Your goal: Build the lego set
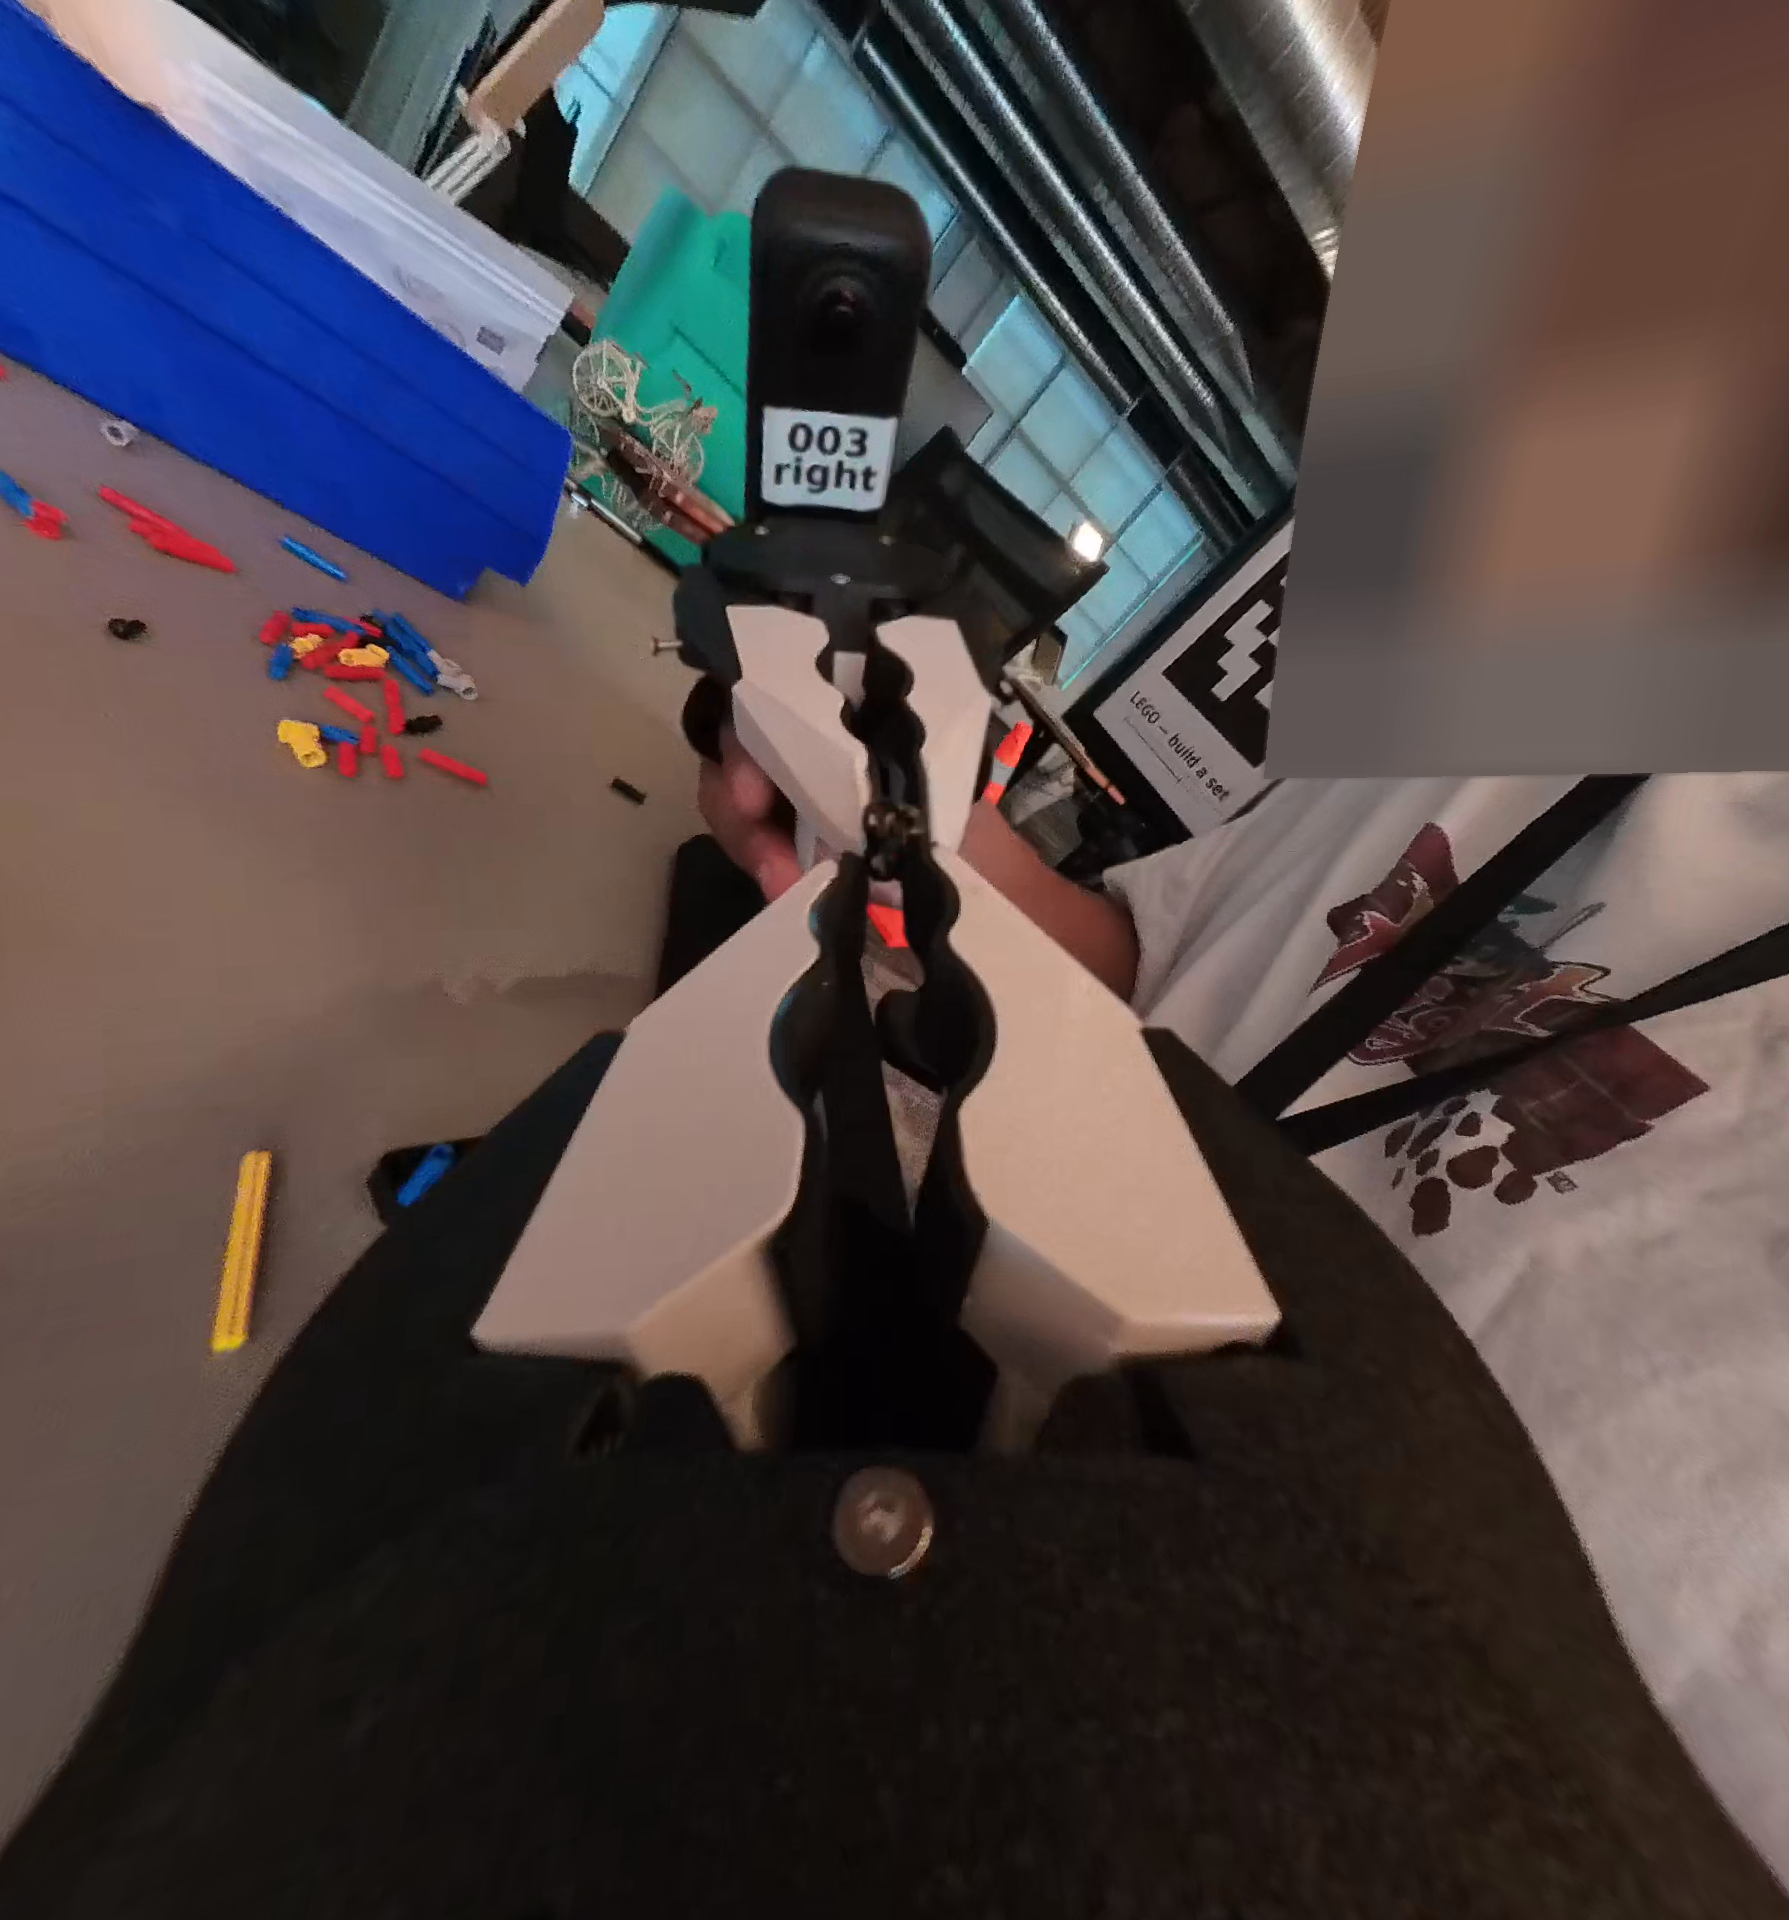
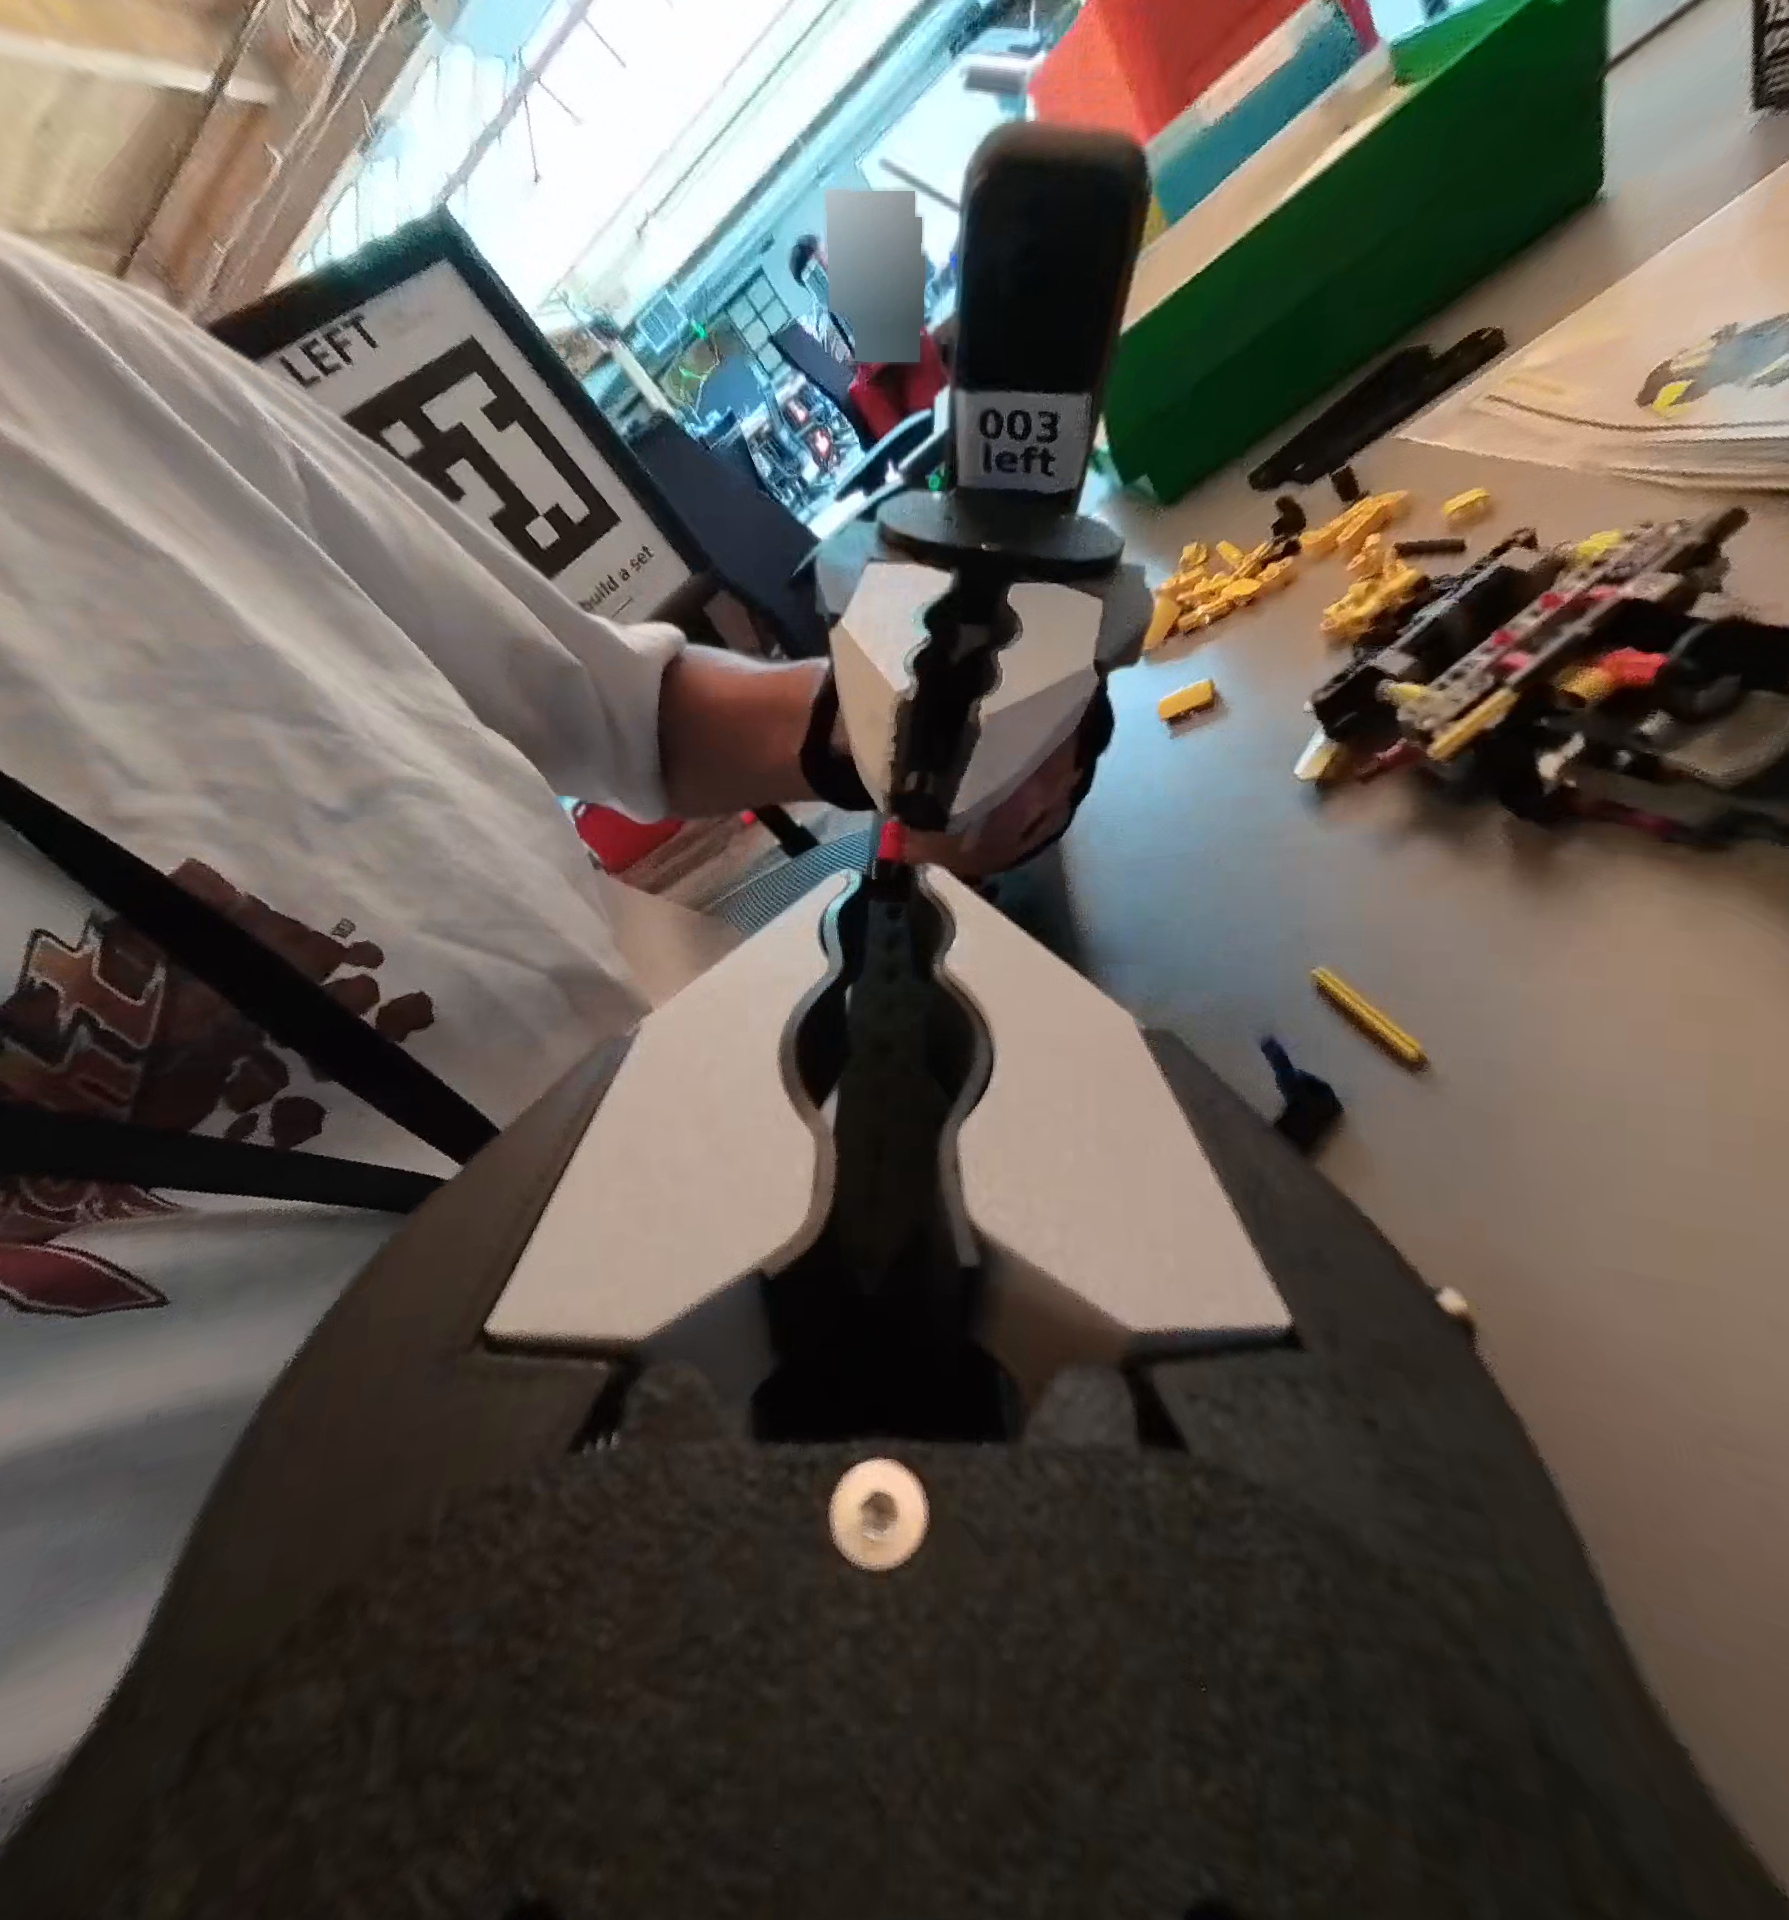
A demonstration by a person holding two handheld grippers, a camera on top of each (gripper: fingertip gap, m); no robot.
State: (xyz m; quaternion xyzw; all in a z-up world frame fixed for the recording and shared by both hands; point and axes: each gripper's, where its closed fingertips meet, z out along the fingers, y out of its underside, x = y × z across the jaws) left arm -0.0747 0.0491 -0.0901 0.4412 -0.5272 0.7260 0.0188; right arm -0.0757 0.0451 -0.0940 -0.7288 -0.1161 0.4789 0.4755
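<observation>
A workshop or lab. Exposed ceiling ducts (image 1: 1274,156) run above large windows (image 1: 1056,436), and framed marker boards (image 2: 495,457) and coloured storage bins (image 2: 1368,301) surround a bench (image 2: 1492,1143) strewn with small parts.

Grey table (image 2: 1492,1195) carried: half-built black Lego car (image 2: 1596,675) far right, yellow pieces (image 2: 1274,571) beyond, yellow axle (image 2: 1368,1016) near, green bin (image 2: 1368,260) far, instruction booklet (image 2: 1700,395) far right.

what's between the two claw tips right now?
A small red piece with a black part sits where the left claw and right claw meet tip to tip. Which claw grips which is hidden by the fingers.
</observation>
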